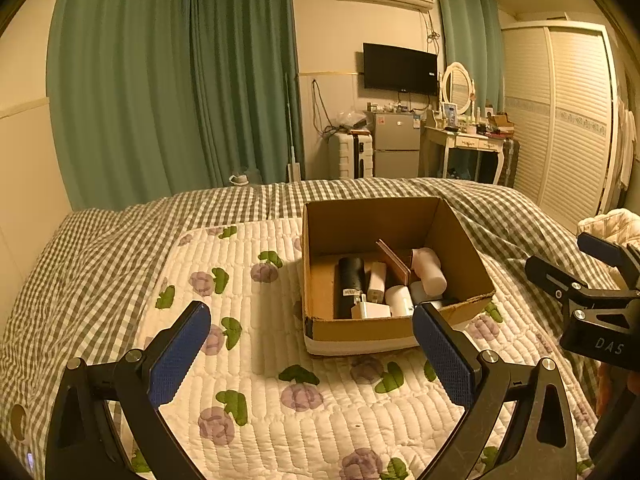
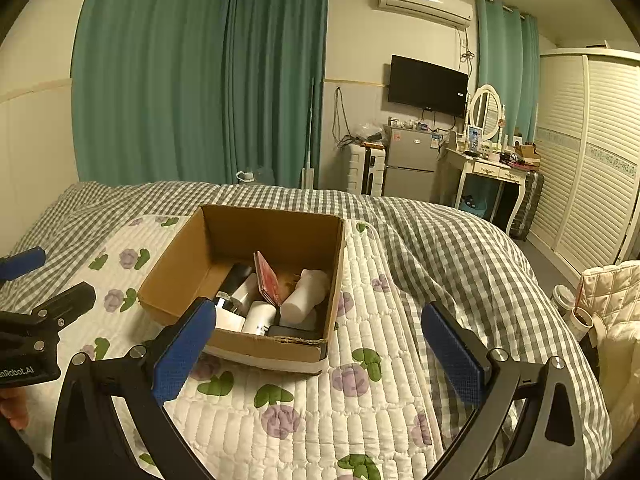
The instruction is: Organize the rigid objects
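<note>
An open cardboard box (image 1: 460,240) (image 2: 176,264) stands on the flowered quilt on the bed. Inside lie a black cylinder (image 1: 351,280), a white bottle (image 1: 430,270) (image 2: 304,296), a reddish-brown flat case (image 1: 394,262) (image 2: 267,284), a white charger (image 1: 372,310) and other small white items. My left gripper (image 1: 312,344) is open and empty, held above the quilt just in front of the box. My right gripper (image 2: 316,340) is open and empty, in front of the box's near right corner. Each gripper shows at the edge of the other's view.
The flowered quilt (image 1: 248,360) (image 2: 360,400) lies over a grey checked bedspread (image 1: 100,248). Beyond the bed are green curtains, a small fridge (image 2: 412,160), a dressing table and a white wardrobe. A quilted bag and cups (image 2: 580,316) stand on the floor at the right.
</note>
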Demonstrator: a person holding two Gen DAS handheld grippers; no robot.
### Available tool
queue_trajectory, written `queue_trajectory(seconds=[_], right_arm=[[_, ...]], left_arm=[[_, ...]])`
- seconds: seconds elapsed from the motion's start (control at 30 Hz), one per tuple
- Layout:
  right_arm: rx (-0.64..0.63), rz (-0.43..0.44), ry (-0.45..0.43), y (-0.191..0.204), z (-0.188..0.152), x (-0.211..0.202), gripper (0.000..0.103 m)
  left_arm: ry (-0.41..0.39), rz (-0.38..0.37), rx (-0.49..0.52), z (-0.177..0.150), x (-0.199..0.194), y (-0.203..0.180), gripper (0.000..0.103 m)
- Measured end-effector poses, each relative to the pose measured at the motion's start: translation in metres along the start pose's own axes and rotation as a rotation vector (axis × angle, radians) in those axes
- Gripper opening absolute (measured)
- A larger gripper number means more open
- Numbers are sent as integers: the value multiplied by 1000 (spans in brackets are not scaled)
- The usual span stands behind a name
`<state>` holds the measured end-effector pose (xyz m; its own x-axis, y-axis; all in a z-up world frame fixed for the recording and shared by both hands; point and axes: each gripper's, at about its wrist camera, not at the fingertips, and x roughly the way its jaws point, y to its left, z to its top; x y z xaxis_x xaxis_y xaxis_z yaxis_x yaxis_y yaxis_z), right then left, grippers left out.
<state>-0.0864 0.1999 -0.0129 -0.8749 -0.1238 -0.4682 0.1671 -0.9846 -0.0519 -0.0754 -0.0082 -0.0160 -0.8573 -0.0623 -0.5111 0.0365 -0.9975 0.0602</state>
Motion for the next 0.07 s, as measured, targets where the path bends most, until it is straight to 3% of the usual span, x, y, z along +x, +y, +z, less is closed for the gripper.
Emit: queue_trajectory(seconds=[0.07], right_arm=[[0, -1, 4, 0, 0, 1, 103]], left_arm=[[0, -3, -3, 0, -1, 0, 103]])
